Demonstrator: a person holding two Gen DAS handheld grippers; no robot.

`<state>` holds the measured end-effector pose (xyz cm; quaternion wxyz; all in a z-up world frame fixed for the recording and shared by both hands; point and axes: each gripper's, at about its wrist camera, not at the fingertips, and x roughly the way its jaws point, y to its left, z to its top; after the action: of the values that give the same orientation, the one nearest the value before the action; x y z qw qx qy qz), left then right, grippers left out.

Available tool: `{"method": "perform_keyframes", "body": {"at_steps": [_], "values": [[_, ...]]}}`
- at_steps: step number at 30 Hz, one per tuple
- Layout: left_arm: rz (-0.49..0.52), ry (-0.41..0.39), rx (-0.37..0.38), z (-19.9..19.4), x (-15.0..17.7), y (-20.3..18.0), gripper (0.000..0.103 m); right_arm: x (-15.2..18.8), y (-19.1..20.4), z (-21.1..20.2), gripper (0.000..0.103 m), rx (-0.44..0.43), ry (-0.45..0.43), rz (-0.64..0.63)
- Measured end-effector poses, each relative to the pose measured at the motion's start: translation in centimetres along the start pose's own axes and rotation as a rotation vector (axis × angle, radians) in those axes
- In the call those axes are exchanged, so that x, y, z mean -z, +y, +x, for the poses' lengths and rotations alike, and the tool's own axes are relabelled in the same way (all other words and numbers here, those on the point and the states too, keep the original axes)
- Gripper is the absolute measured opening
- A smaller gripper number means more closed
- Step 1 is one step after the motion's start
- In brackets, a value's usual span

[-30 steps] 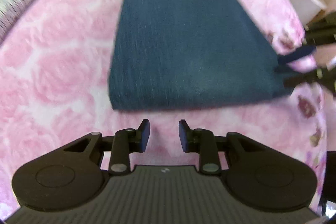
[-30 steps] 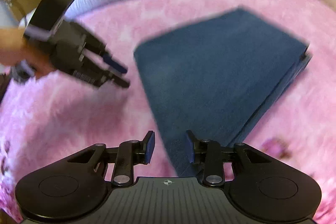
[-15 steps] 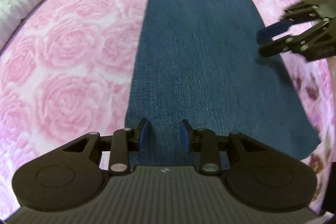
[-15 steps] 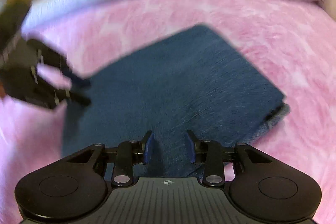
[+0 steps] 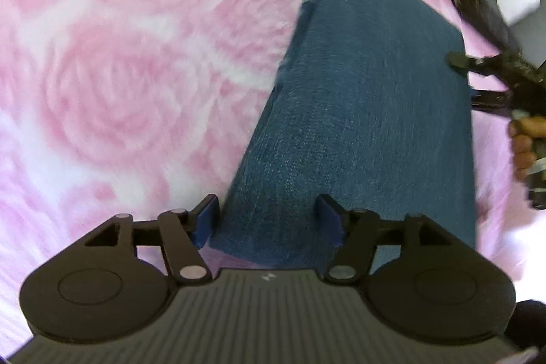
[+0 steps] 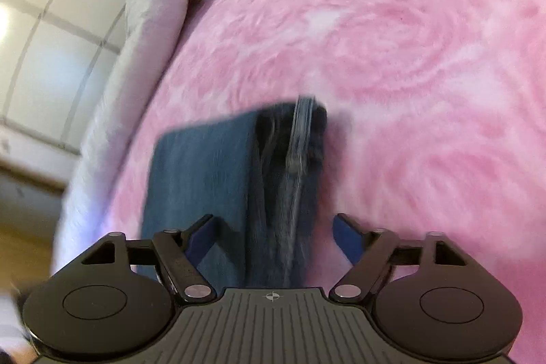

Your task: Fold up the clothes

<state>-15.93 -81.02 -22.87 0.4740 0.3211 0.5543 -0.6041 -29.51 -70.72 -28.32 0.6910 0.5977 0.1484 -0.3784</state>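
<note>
The folded blue jeans [image 5: 368,111] are lying flat on the pink rose-patterned blanket [image 5: 119,74] covering the bed. The left tongs [image 5: 269,220] are hovering over the near end of the jeans, jaws opening, with the denim's corner showing between the blue pads but not pinched. The right tongs [image 6: 276,237] are opening too, straddling the stacked edge of the jeans [image 6: 273,179] without pressing on it. A hand [image 5: 525,142] is gripping the right tongs' handle at the frame's edge.
</note>
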Motion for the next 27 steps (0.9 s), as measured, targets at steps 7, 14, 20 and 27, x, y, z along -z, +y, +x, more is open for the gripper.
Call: {"method": "perform_keyframes", "body": {"at_steps": [7,14,20,27], "values": [[-0.117,-0.018,0.061,-0.9,1.6,-2.3,0.042,-7.4,3.7,1.1,0.042,-0.029,0.220,-0.212],[-0.202,-0.106,0.136,1.8,2.4,-12.7,0.044,-16.0,13.5,9.1,0.046,-0.035,0.301,-0.659],[-0.125,-0.128,0.095,1.5,1.2,-14.5,0.049,-14.9,15.3,10.3,0.052,0.045,0.237,-0.842],[0.199,-0.170,-0.138,-2.2,1.5,-11.5,0.049,-4.2,13.9,1.1,0.061,0.122,0.092,-0.956]]}}
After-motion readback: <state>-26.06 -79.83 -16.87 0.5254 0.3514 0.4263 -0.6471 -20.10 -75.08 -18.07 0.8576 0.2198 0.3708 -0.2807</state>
